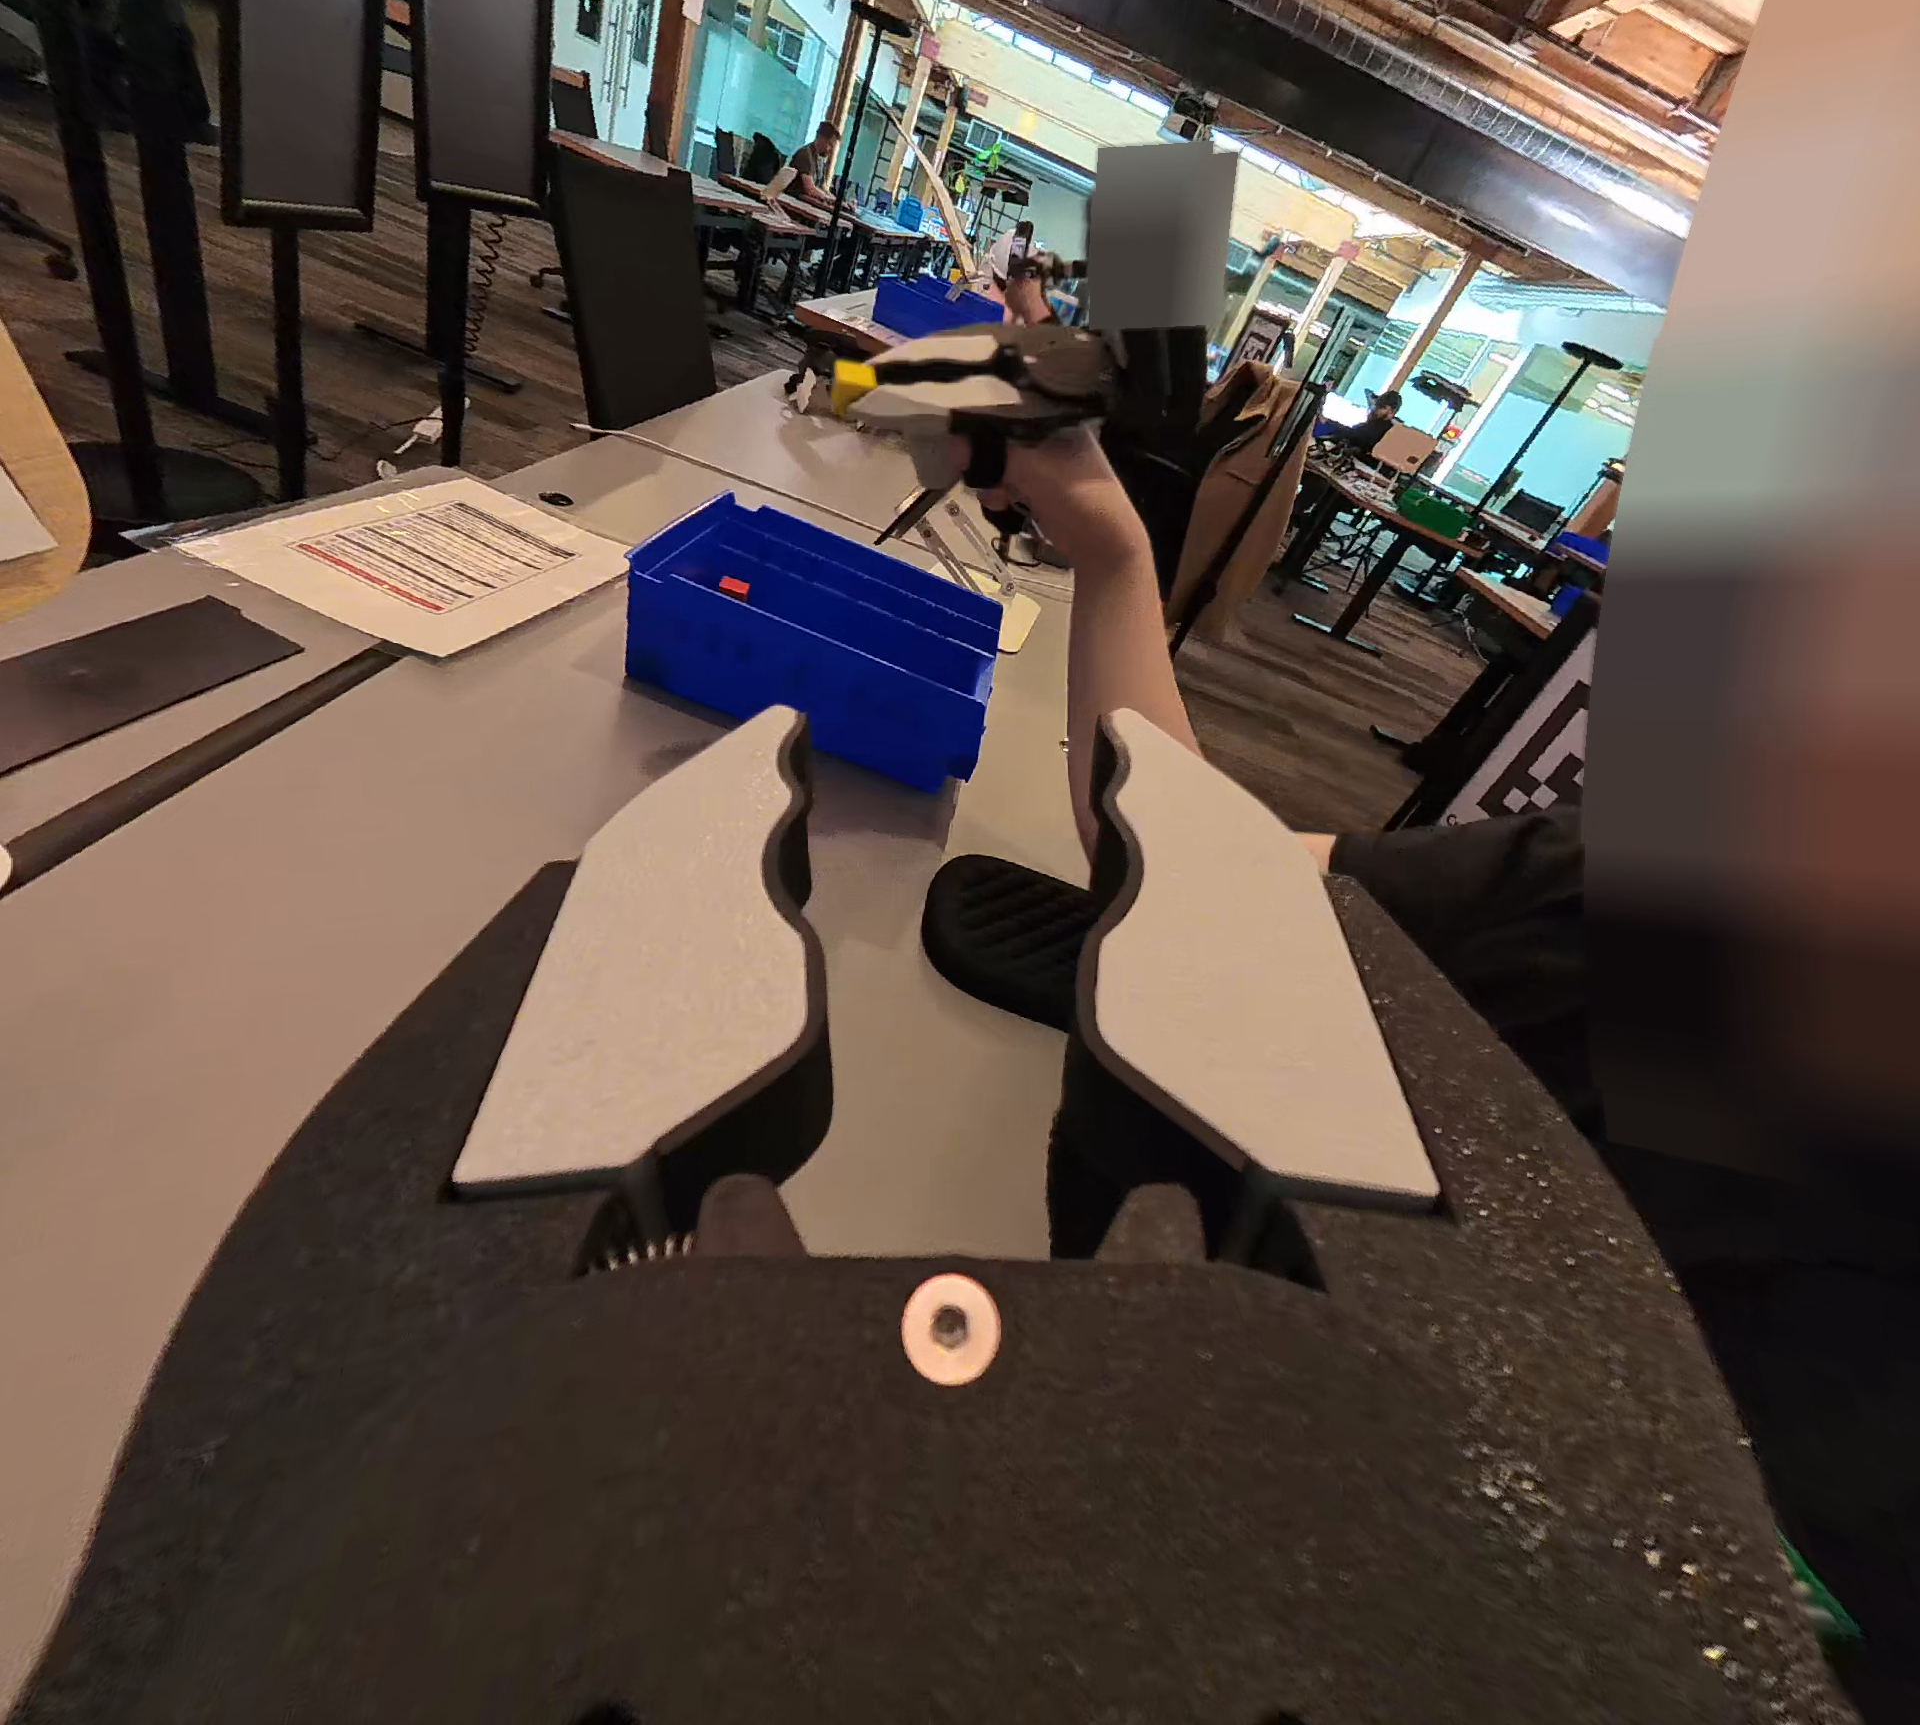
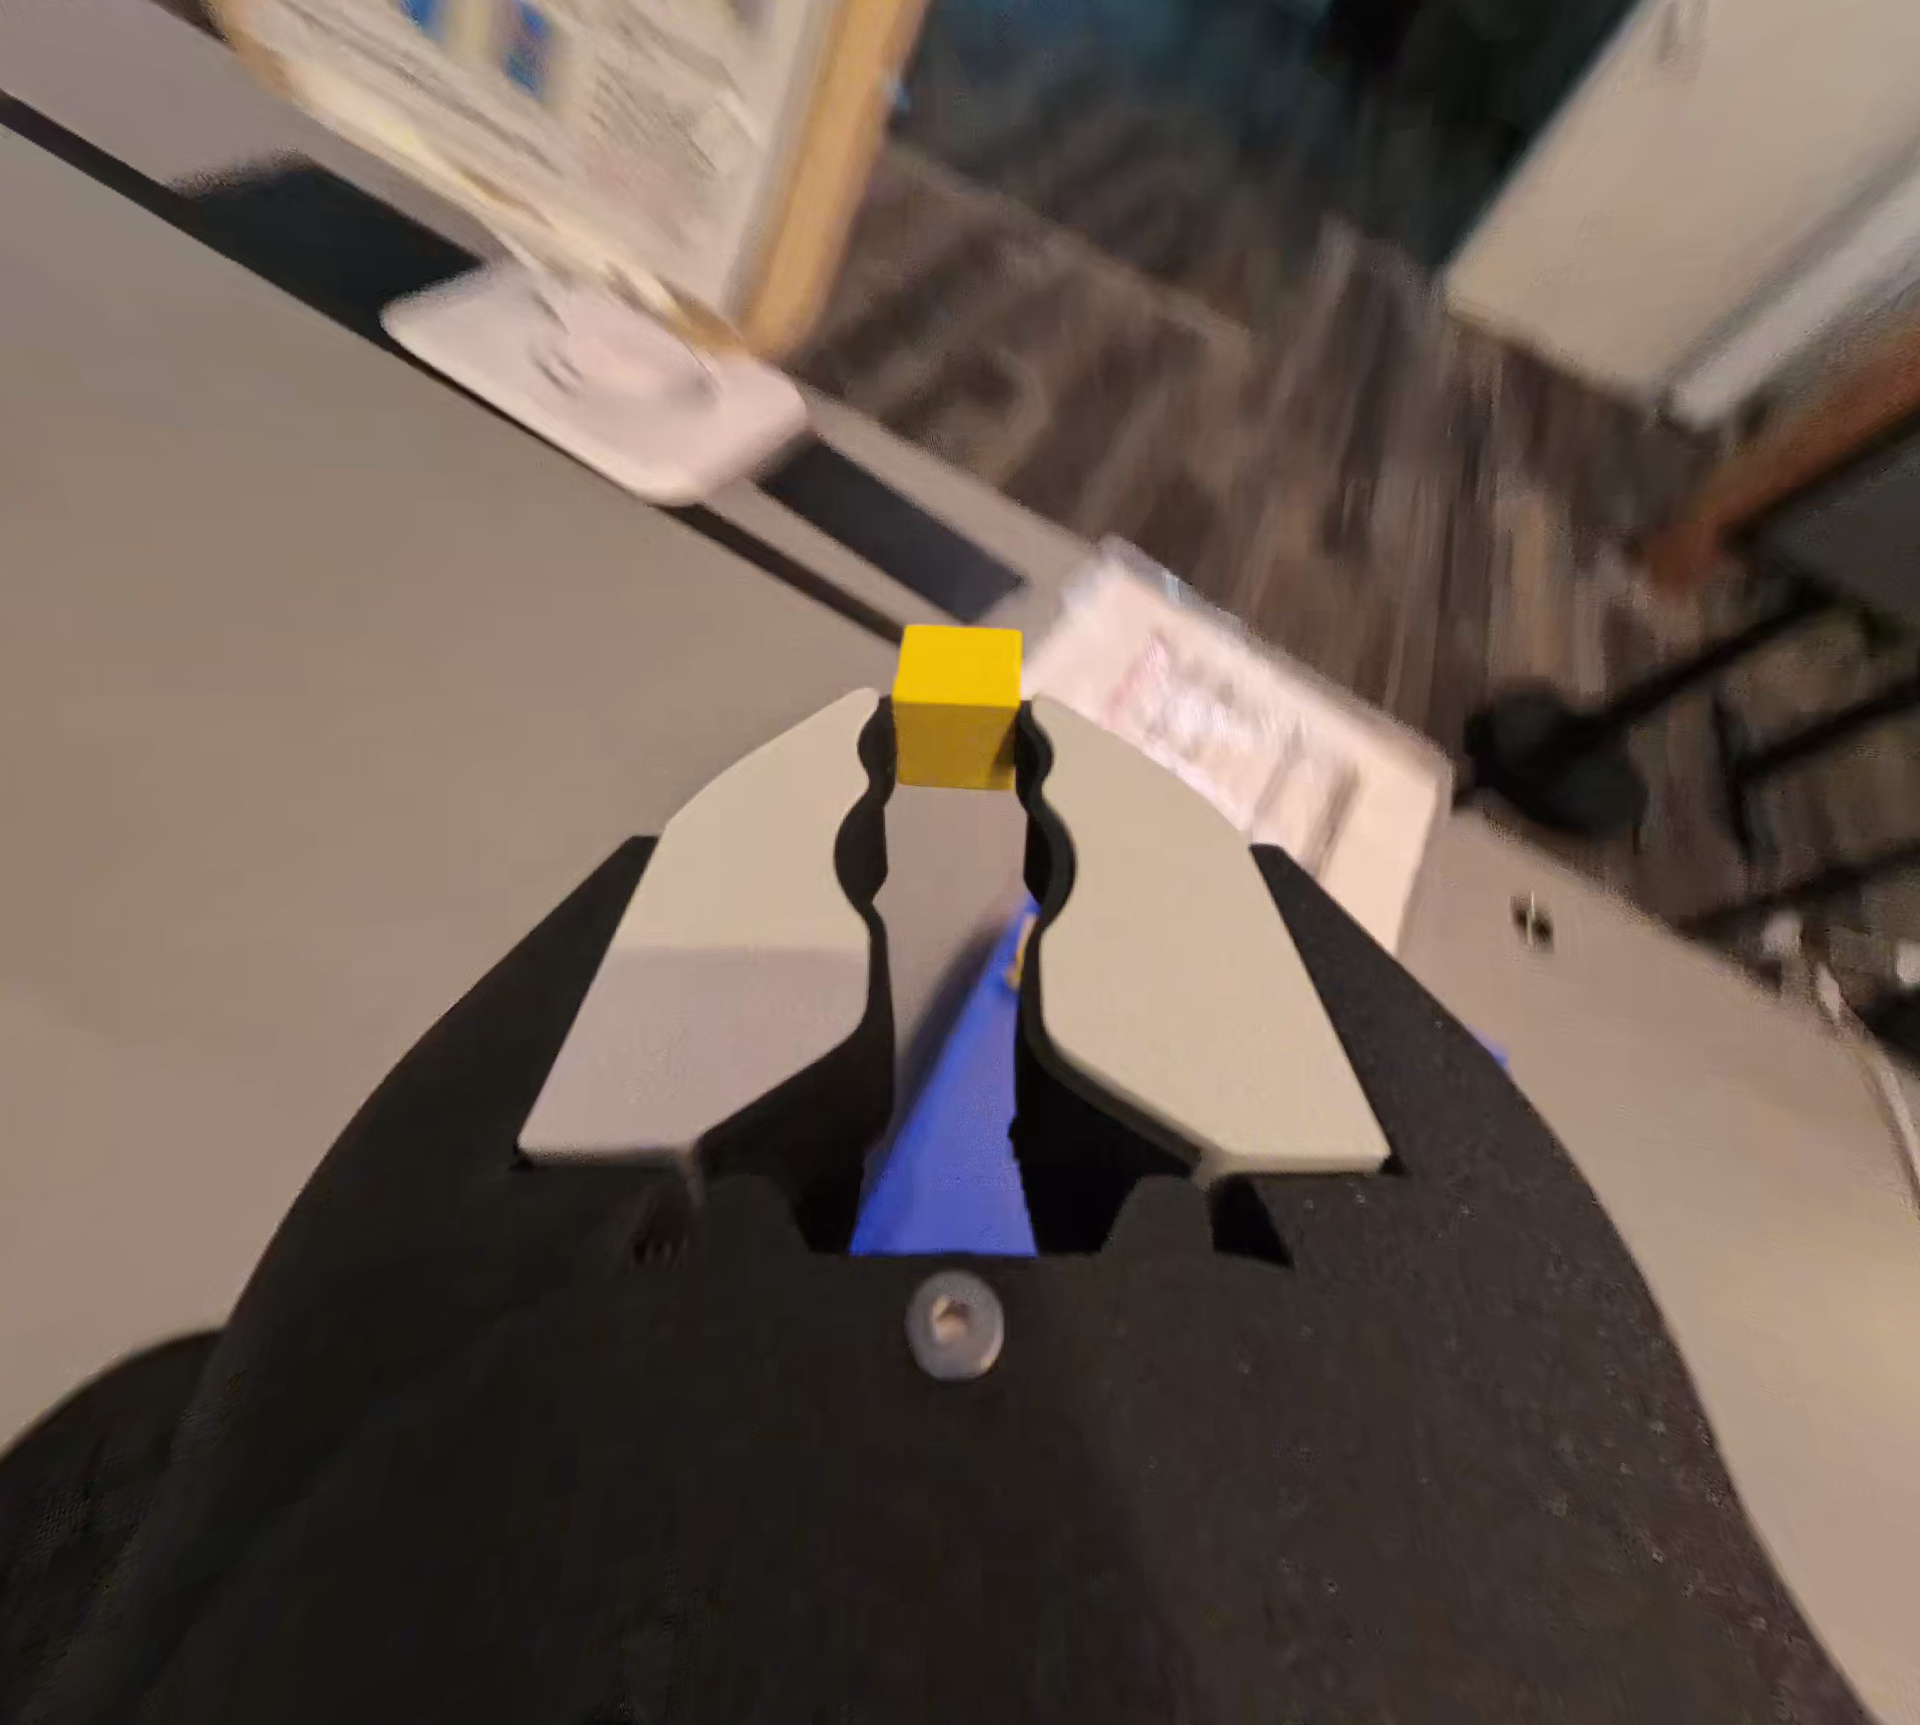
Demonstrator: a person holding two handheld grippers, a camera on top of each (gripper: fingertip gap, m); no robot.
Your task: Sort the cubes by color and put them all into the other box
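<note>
A blue box [image 1: 810,636] stands on the grey table [image 1: 312,844] with a red cube [image 1: 735,586] inside it. My left gripper [image 1: 951,740] is open and empty, low over the table just short of the box. My right gripper [image 2: 954,719] is shut on a yellow cube [image 2: 956,707] at its fingertips. In the left wrist view that right gripper [image 1: 852,399] is held in a hand high above the box, with the yellow cube [image 1: 858,382] at its tip. A strip of the blue box [image 2: 951,1145] shows between the right gripper's fingers. The right wrist view is blurred.
A printed sheet in a plastic sleeve [image 1: 416,558] lies left of the box, and a black mat [image 1: 125,673] lies farther left. A black oval piece [image 1: 1013,937] sits on the table near my left gripper. A stand with a printed board [image 2: 582,34] is at the table edge.
</note>
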